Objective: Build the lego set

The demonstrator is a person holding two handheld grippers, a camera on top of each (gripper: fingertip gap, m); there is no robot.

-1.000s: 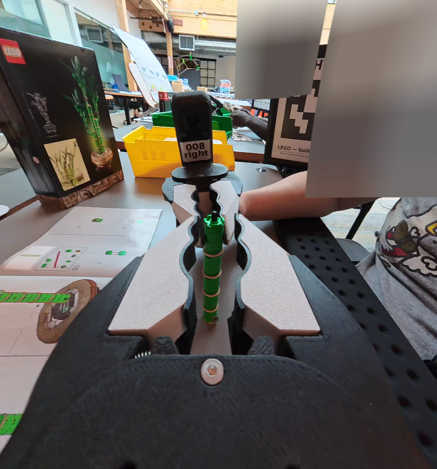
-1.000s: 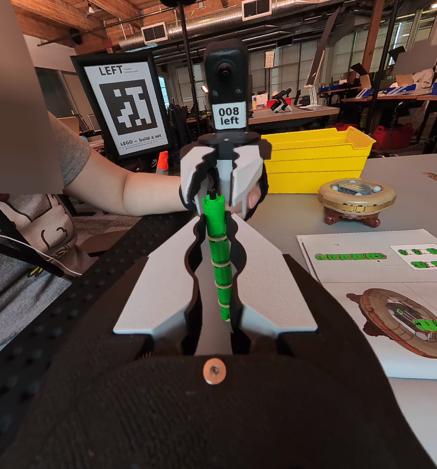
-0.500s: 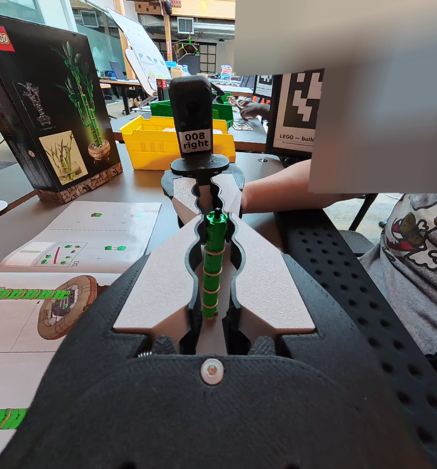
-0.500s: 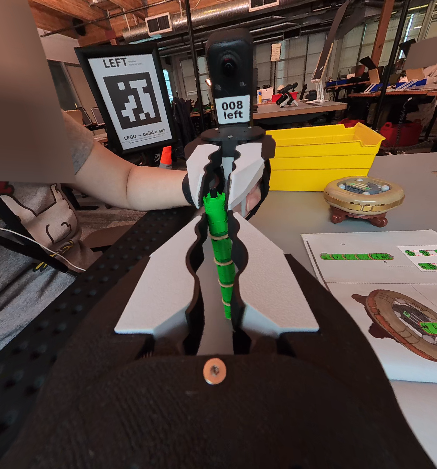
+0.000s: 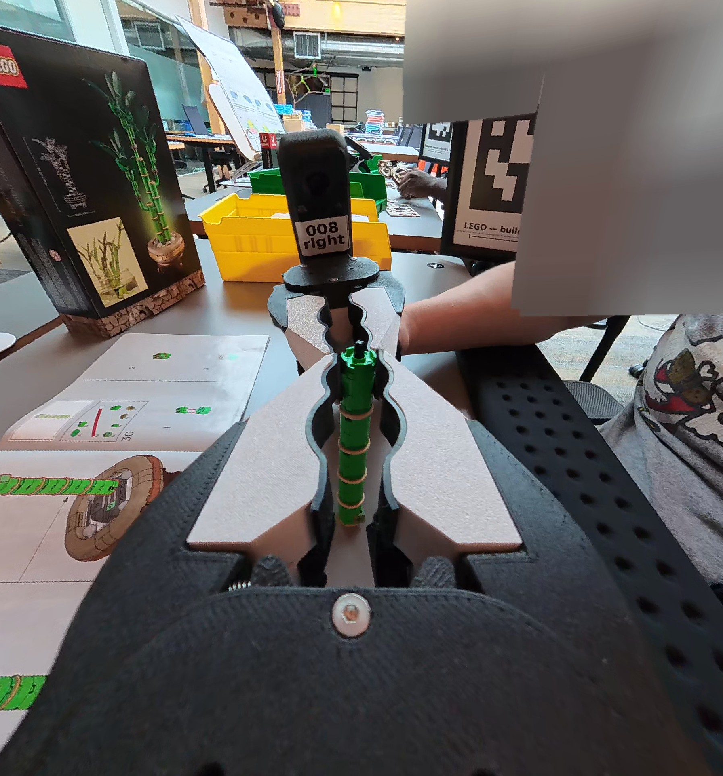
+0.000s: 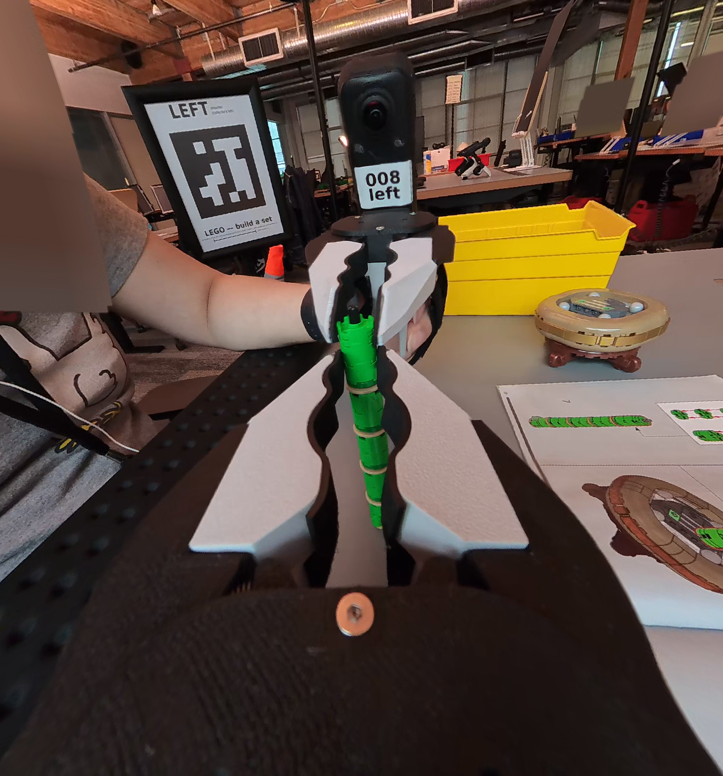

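Note:
My left gripper (image 5: 357, 361) is shut on a green bamboo stalk section (image 5: 353, 453) with tan rings, which lies lengthwise between its fingers. A black pin shows at its far end. My right gripper (image 6: 357, 352) is shut on a similar green stalk section (image 6: 370, 441). The two grippers face each other tip to tip above the table edge. The right gripper (image 5: 343, 331) shows just beyond the left one's stalk tip. The left gripper (image 6: 357, 306) shows just beyond the right one's. Where the stalk ends meet is hidden.
A round tan pot base (image 6: 601, 323) on brown feet stands on the table by a yellow bin (image 6: 531, 260). The open instruction booklet (image 5: 141, 399) lies flat, with the set's black box (image 5: 78, 168) behind it. A black perforated strip (image 5: 561, 462) runs along the table edge by the person. Left and right tips are no more than a few centimetres apart. From either gripper's tips it is about 25 cm to the round tan pot base (image 6: 601, 323).
Almost nothing. Both grippers stay shut on their stalk sections, tip to tip, with only a slight drift of the views.

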